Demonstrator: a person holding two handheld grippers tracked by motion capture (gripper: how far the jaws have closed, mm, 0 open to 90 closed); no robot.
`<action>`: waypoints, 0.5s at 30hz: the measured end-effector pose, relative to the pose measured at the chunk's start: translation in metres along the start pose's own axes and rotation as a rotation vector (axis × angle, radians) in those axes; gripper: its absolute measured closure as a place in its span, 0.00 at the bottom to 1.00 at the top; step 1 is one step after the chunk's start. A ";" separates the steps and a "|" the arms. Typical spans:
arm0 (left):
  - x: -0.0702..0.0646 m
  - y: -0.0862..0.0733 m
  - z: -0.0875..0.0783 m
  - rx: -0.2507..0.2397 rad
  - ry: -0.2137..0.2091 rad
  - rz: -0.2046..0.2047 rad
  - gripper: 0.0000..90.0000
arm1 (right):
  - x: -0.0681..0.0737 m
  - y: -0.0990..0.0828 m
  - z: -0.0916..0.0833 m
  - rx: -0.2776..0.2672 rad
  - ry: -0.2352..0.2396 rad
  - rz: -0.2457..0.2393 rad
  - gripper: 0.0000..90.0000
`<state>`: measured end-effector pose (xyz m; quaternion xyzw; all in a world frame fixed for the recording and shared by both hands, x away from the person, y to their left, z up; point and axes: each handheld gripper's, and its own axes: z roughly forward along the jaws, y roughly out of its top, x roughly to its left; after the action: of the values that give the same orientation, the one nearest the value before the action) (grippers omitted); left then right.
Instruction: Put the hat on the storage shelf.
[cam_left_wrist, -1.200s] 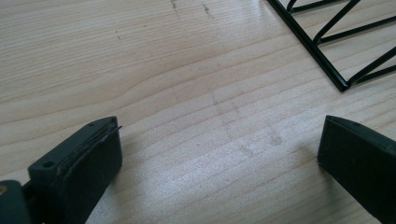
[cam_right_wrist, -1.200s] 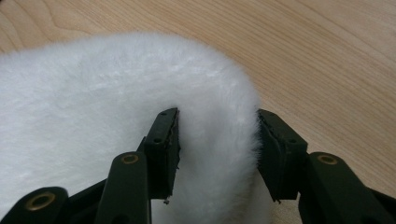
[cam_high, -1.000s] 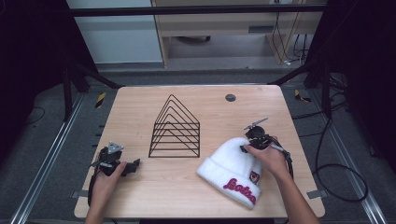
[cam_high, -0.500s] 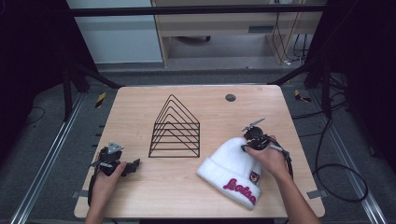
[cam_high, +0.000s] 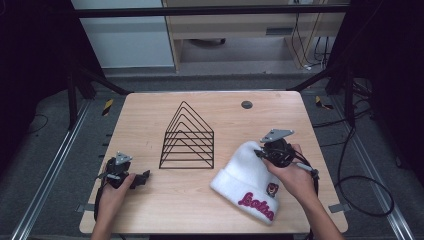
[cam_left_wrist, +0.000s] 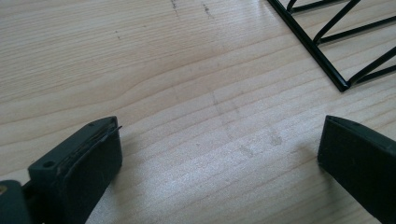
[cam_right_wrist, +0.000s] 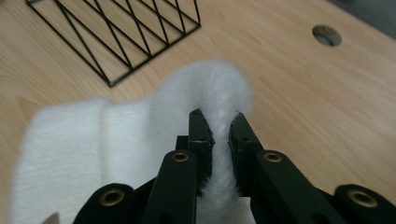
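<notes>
Step in hand: lifting the white beanie by its crown. Right gripper has just been closing and now stands pinched tight on a fold of the fuzzy knit, fabric bunched between the two black pads. Beanie lies just right of the black wire rack, on the near right part of the wooden table; its cuff with the pink lettering points toward the table's near edge. Left gripper sits low over bare wood to the left of the rack, jaws spread wide, nothing between them. Against the earlier frame: the right gripper stood a little beyond the crown with its jaws apart; it has since closed on the crown and the pinched end has begun to come up, while the left hand and the rack have not shifted. Next move, by my reading: keep the pinch firm and raise until the cuff clears the table, then carry toward the rack; the soft knit could slip from so narrow a bite.
</notes>
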<state>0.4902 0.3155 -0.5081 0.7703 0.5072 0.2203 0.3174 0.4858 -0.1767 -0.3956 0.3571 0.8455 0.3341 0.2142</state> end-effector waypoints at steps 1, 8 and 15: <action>0.000 0.000 0.000 0.000 0.000 0.000 0.00 | 0.004 0.002 -0.005 -0.019 0.000 -0.009 0.92; 0.000 0.000 -0.001 0.001 -0.001 0.003 0.00 | 0.024 0.014 -0.038 -0.136 0.030 -0.053 0.92; 0.000 0.000 -0.009 -0.031 -0.023 -0.012 0.04 | 0.037 0.024 -0.059 -0.218 0.073 -0.081 0.93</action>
<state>0.4840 0.3176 -0.5015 0.7648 0.5046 0.2174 0.3365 0.4371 -0.1606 -0.3427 0.2847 0.8252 0.4278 0.2343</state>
